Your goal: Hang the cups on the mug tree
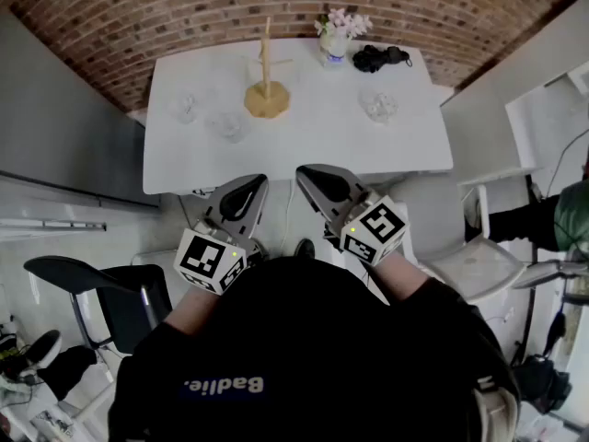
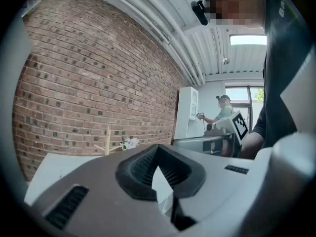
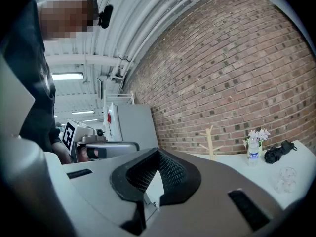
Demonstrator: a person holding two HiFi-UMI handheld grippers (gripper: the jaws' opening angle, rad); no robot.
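A wooden mug tree (image 1: 266,90) stands at the back middle of the white table (image 1: 304,150). Two clear glass cups (image 1: 186,107) (image 1: 227,125) sit to its left and a third (image 1: 380,107) to its right. My left gripper (image 1: 247,184) and right gripper (image 1: 311,175) are held side by side close to my body, short of the table's front edge, both shut and empty. The mug tree (image 2: 107,141) shows far ahead beyond my left gripper (image 2: 158,151). Past my right gripper (image 3: 158,154) I see the mug tree (image 3: 211,142) and glass cups (image 3: 285,179).
A vase of flowers (image 1: 336,37) and a black folded umbrella (image 1: 379,58) sit at the table's back edge. A dark chair (image 1: 92,279) stands to my left, a white chair (image 1: 479,265) to my right. Another person (image 1: 571,215) stands at the far right.
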